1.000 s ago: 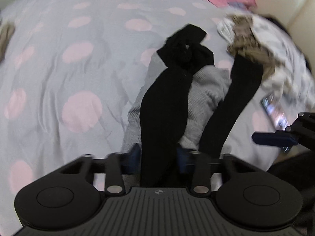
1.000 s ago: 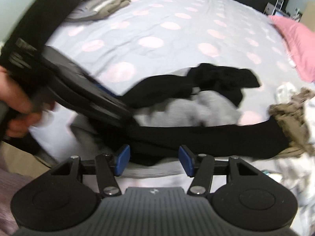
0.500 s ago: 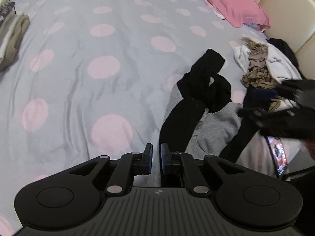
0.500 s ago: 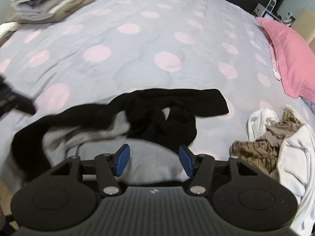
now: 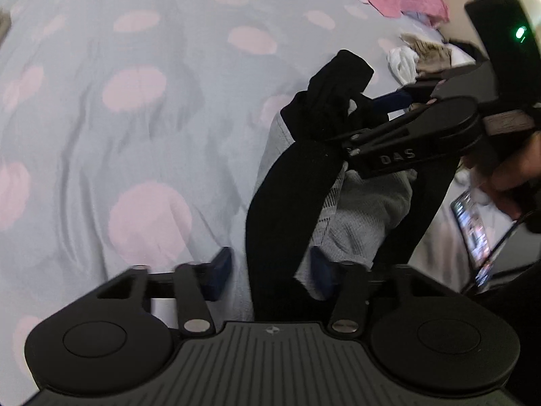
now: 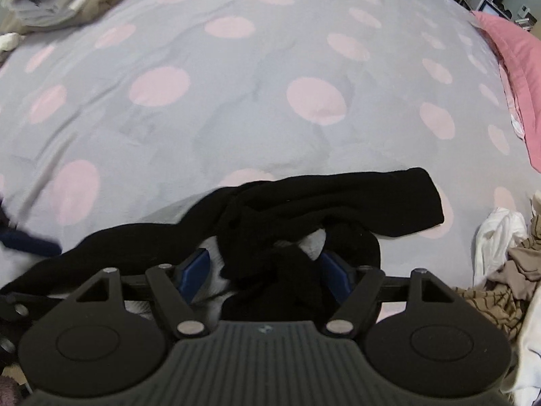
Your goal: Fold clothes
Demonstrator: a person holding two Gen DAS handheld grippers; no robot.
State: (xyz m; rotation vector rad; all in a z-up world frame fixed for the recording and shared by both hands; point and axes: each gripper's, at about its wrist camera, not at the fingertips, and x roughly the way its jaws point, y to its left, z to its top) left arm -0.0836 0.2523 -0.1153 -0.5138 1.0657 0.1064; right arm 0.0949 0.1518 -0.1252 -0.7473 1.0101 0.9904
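Half a second before, the left gripper (image 5: pixel 267 272) was pressed together; now it stood spread around the black garment (image 5: pixel 287 182), low in the frame's middle. The right gripper (image 6: pixel 265 269), also spread, had moved onto its knotted part. The grey sweater (image 5: pixel 365 216) lay tangled underneath, complicating folding.

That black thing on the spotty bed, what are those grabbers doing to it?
A person is sorting out a tangled black garment lying over a grey top on the polka-dot bed. Both grippers are open. The left gripper has one long black strip between its fingers, and the right gripper sits around the knotted middle. Nothing looks folded here yet. More clothes wait in a heap nearby.
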